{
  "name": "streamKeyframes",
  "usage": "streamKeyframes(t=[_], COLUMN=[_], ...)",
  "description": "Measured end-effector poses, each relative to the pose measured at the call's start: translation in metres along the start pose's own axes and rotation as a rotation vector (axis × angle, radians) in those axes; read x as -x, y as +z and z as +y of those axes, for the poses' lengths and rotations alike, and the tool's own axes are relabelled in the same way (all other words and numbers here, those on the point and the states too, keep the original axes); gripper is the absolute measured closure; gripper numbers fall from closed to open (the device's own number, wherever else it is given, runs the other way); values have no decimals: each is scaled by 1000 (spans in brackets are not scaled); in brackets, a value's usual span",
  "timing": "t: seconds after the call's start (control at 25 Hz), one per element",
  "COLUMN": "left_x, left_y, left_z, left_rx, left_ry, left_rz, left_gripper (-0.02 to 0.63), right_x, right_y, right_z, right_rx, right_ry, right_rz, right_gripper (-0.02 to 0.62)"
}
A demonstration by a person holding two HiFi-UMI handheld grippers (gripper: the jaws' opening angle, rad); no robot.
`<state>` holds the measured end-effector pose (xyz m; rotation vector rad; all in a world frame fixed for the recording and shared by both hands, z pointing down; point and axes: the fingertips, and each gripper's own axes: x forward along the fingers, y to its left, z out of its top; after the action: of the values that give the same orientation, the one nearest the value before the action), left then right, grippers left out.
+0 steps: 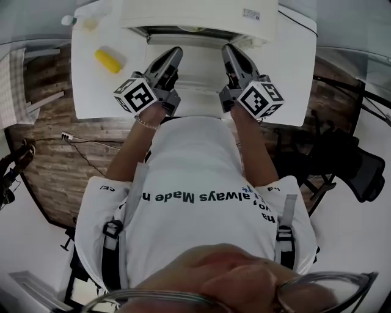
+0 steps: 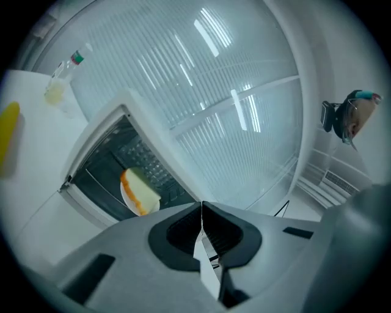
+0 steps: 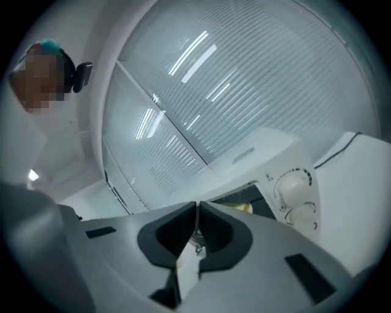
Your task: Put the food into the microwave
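Observation:
The white microwave (image 1: 198, 17) stands open at the back of the white table (image 1: 91, 92). Inside its dark cavity a white plate carries a pale yellow piece of food with an orange edge (image 2: 139, 191); a sliver of the food (image 3: 242, 208) also shows in the right gripper view, left of the microwave's dials (image 3: 296, 189). My left gripper (image 1: 175, 55) and right gripper (image 1: 228, 51) are side by side just in front of the opening, raised and pointing at it. Both are shut, jaws pressed together with nothing between them (image 2: 202, 211) (image 3: 197, 211).
A yellow oblong object (image 1: 108, 61) lies on the table left of the microwave, and a small bottle with pale liquid (image 1: 85, 15) stands at the back left corner. A black office chair (image 1: 354, 165) is right of the table. Cables (image 1: 79, 143) lie on the wooden floor.

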<state>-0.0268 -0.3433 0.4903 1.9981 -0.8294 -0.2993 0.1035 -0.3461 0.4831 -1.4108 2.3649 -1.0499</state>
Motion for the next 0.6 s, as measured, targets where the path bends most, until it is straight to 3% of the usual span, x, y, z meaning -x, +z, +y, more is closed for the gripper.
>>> streamKeyframes(t=[0.2,0.6], left_x=[11,24], left_y=[8,23], left_z=[-33,-94], left_rx=[-105,-403], left_ry=[-19,-37], left_rz=[-11,-12], left_gripper=[591,591], right_x=[18,47], right_y=[20,45], right_z=[26,71], right_rx=[160,390], right_ry=[9,20], right_rz=[0,-4], right_gripper=[572,572])
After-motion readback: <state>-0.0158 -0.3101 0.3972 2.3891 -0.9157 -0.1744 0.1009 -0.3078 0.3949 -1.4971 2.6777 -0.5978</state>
